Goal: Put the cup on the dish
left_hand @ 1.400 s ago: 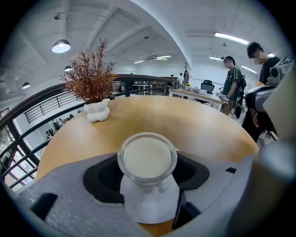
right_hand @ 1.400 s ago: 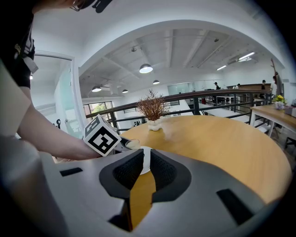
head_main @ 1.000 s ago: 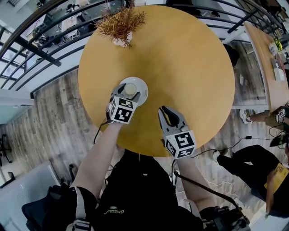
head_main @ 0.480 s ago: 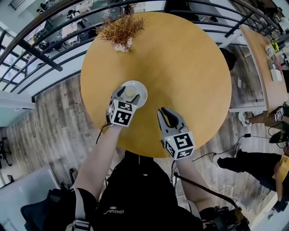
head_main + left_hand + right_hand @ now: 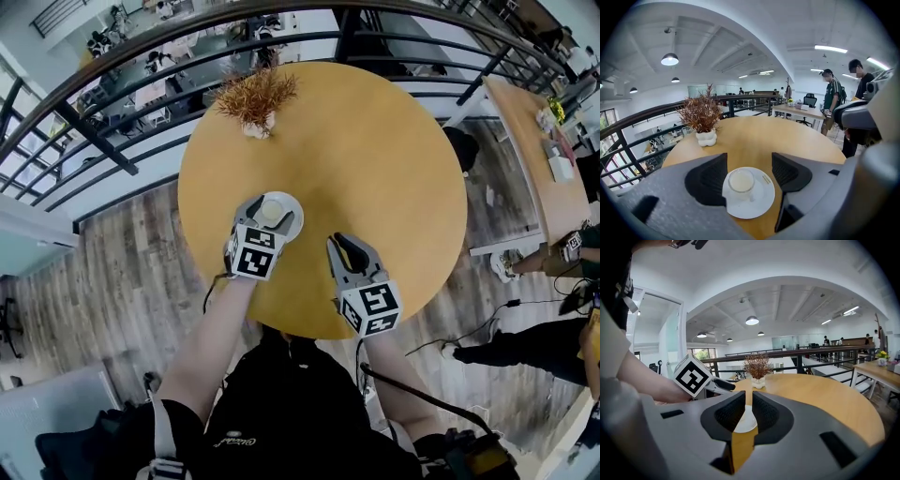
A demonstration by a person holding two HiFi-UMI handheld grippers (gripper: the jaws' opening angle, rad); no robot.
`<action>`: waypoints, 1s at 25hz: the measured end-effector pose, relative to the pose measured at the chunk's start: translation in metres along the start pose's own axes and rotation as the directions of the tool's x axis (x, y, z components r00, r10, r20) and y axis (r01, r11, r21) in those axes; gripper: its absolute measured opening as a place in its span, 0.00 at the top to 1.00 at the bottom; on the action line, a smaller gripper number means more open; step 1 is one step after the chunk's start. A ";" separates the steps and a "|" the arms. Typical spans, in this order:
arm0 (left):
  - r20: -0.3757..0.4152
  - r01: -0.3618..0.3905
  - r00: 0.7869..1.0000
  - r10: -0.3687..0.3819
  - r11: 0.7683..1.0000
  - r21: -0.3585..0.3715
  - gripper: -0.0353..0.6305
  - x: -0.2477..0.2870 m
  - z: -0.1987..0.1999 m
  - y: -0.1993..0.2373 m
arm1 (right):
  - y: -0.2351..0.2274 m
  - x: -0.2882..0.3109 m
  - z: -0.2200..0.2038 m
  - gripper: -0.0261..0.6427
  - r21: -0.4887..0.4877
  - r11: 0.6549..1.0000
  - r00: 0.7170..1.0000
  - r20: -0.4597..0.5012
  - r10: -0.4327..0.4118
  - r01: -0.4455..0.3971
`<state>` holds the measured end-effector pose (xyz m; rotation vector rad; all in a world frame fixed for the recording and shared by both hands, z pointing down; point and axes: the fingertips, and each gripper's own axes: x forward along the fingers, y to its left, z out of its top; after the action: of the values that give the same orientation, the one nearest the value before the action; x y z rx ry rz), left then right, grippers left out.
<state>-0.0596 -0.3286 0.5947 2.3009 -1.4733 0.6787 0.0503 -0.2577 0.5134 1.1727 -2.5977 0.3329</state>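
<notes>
Task thing: small white cup (image 5: 741,180) on round white dish (image 5: 761,206), near round wooden counter's (image 5: 375,141) left edge | left claw (image 5: 749,161): spread, straddling cup | right claw (image 5: 749,399): nearly together, empty | risk: skewed withdrawal clips cup, tipping it

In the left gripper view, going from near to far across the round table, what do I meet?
The dish with the cup on it, then the potted plant, then the railing.
</notes>
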 end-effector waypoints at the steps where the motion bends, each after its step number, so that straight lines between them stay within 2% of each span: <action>1: 0.010 0.003 1.000 -0.003 1.000 0.000 0.50 -0.006 0.006 -0.002 | 0.001 -0.003 0.007 0.92 -0.007 1.000 1.000 0.012 -0.001 0.001; 8: 0.137 0.019 0.990 -0.023 0.999 0.032 0.50 -0.045 0.068 -0.014 | 0.002 -0.021 0.069 0.92 -0.073 0.997 0.993 0.116 -0.022 0.031; 9: 0.157 0.018 0.987 -0.024 0.999 0.041 0.52 -0.051 0.077 -0.016 | 0.002 -0.023 0.076 0.92 -0.085 0.996 0.991 0.130 -0.025 0.036; 11: 0.190 0.017 0.981 -0.027 0.998 0.056 0.70 -0.065 0.093 -0.022 | 0.004 -0.030 0.087 0.92 -0.103 0.994 0.988 0.153 -0.030 0.046; 12: 0.207 0.016 0.978 -0.029 0.998 0.063 0.74 -0.071 0.101 -0.026 | 0.005 -0.034 0.092 0.92 -0.111 0.993 0.986 0.163 -0.032 0.050; 16: 0.266 0.019 0.963 -0.041 0.996 0.086 0.82 -0.083 0.130 -0.040 | -0.002 -0.043 0.110 0.92 -0.135 0.989 0.981 0.192 -0.037 0.064; 18: 0.272 0.034 0.960 -0.061 0.994 0.101 0.90 -0.088 0.138 -0.050 | -0.005 -0.048 0.115 0.92 -0.137 0.988 0.980 0.194 -0.044 0.071; 25: 0.304 0.088 0.944 -0.126 0.987 0.134 0.94 -0.105 0.151 -0.061 | -0.004 -0.055 0.132 0.92 -0.145 0.984 0.972 0.222 -0.073 0.107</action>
<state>-0.0082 -0.3009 0.4100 2.6568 -1.4551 0.3938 0.0680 -0.2637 0.3717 1.3314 -2.6810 -0.0188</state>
